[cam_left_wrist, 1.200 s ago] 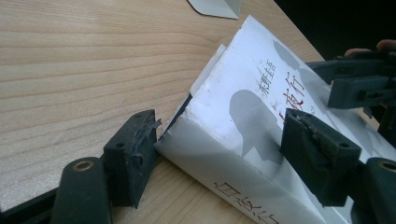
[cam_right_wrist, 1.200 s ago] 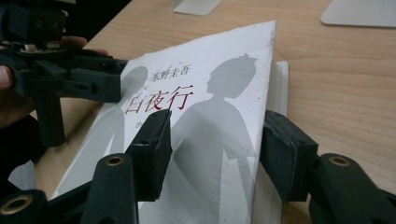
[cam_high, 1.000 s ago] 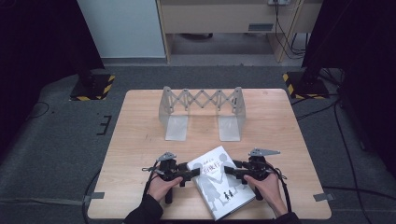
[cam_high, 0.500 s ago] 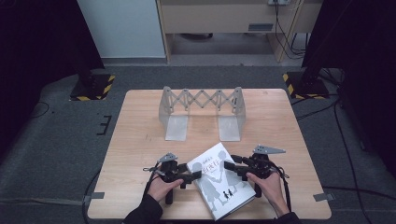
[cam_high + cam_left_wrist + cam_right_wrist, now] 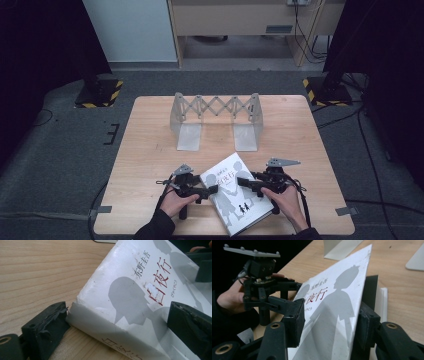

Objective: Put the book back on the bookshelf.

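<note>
- High view showed a white book (image 5: 239,198) lying near the front edge of the table (image 5: 150,150), between the two grippers, with an expanding metal bookend rack (image 5: 216,120) standing well apart toward the back.
- Left gripper (image 5: 210,190) sat at the book's left edge; in the left gripper view its jaws were spread, one touching the book's (image 5: 130,297) corner at table level and the other resting apart over the cover, so nothing was pinched yet.
- Right gripper (image 5: 245,182) reached in from the right; in the right gripper view its jaws stood either side of the front cover (image 5: 337,315), which was lifted clear of the pages (image 5: 383,300), and appeared to pinch it, though full contact was hard to confirm.
- Step in hand, as I judged it, was getting a firm hold to raise the book and stand it in the rack.
- To do it well, the right gripper should take the whole block, not the cover alone, since a cover bends and may tear.
- Left gripper should slide its lower jaw under the spine, then close squarely on the full thickness.
- Lifting should be level and shared by both grippers, keeping the book from swinging open.
</note>
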`<state>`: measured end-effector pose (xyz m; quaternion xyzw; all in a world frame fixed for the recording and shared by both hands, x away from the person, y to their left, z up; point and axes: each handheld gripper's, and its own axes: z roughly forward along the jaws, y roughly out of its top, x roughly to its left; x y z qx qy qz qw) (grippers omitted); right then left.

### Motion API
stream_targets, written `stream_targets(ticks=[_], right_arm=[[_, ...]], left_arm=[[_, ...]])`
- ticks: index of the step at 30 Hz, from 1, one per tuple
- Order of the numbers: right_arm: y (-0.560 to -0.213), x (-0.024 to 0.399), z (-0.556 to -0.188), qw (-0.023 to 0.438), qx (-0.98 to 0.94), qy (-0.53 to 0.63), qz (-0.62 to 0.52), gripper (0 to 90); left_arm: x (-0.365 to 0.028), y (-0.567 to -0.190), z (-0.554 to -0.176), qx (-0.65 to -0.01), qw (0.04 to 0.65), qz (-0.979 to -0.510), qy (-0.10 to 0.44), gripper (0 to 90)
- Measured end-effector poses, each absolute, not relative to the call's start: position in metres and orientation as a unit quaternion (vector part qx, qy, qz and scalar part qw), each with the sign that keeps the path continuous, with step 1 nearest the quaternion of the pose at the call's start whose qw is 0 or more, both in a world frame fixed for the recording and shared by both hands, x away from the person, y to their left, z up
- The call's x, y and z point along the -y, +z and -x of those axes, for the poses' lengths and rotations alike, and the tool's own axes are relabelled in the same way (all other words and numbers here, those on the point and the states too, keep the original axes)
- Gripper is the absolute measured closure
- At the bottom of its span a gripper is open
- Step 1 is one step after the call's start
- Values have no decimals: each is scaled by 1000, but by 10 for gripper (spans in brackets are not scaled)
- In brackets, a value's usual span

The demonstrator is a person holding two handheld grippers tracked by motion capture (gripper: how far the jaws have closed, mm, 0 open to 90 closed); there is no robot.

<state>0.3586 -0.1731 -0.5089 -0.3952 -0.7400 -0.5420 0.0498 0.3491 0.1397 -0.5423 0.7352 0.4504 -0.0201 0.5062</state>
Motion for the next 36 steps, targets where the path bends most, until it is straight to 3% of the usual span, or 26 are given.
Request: stream_targets(ticks=[5, 15, 26, 33, 36], right_arm=[[-515, 167, -363, 80, 755, -514, 400, 535], [-513, 168, -362, 155, 695, -558, 427, 786], [-499, 170, -355, 146, 687, -586, 404, 833], [-497, 173, -354, 151, 679, -601, 395, 839], [-497, 173, -354, 154, 679, -604, 388, 841]], left_arm=[[-138, -542, -348, -455, 506, -732, -18, 16], [-144, -543, -350, -455, 524, -720, -30, 40], [-150, -538, -347, -437, 539, -719, -41, 78], [-150, -540, -346, -432, 543, -718, -55, 45], [-149, -545, -348, -435, 549, -708, -84, 8]])
